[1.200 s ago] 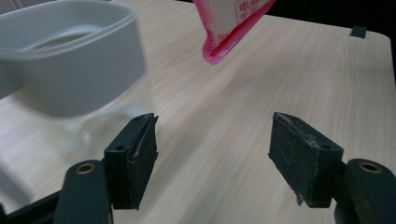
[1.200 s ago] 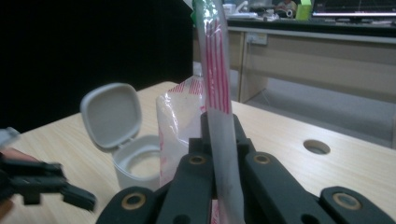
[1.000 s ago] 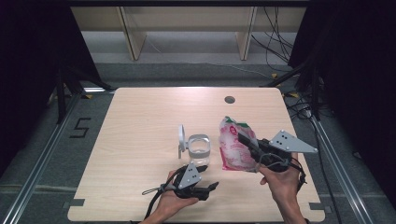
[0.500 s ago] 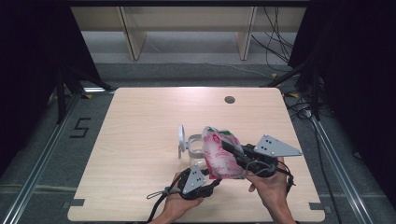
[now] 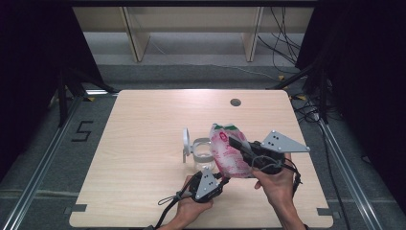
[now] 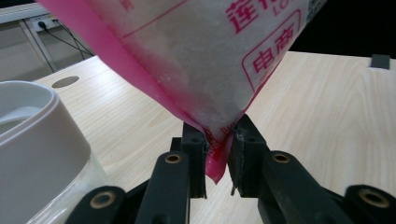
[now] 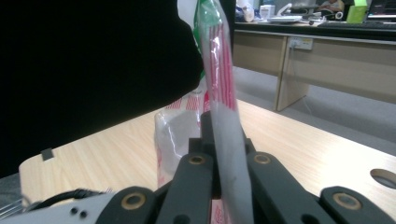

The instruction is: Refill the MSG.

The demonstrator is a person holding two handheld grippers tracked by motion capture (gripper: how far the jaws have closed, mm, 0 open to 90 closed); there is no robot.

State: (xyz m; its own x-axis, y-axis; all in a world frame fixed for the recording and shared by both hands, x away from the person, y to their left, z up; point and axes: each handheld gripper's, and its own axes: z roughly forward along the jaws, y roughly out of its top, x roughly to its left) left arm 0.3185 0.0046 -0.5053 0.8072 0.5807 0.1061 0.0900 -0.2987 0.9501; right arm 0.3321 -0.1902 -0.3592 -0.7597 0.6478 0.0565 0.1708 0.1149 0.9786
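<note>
Bag: a pink and white soft plastic bag with white powder inside is held up in the air, tipped, just right of the jar.
Jar: a clear round glass jar stands on the light wooden tabletop. It is used as the landmark here.
Lid: a white round lid stands up on edge, touching the left side of the jar. The jar is open.
Left tongs: the left tongs have just been closing. A low corner of the bag is now between the jaws, near the front of the jar, and looks pinched, with the pads pressed on the pink edge.
Right tongs: the right tongs are clenched on the bag, on the side away from the jar. The thin bag is squeezed flat between the jaws.
Hands: the left hand and the right hand come in from the near side of the tabletop, in front of the jar.
Step in hand: the bag seems to be gripped at two spots so it can be tipped or opened over the jar.
Next move: the bag's open end would likely have to be brought over the jar's mouth. It should be moved slowly, so no powder is spilled beside the jar.
</note>
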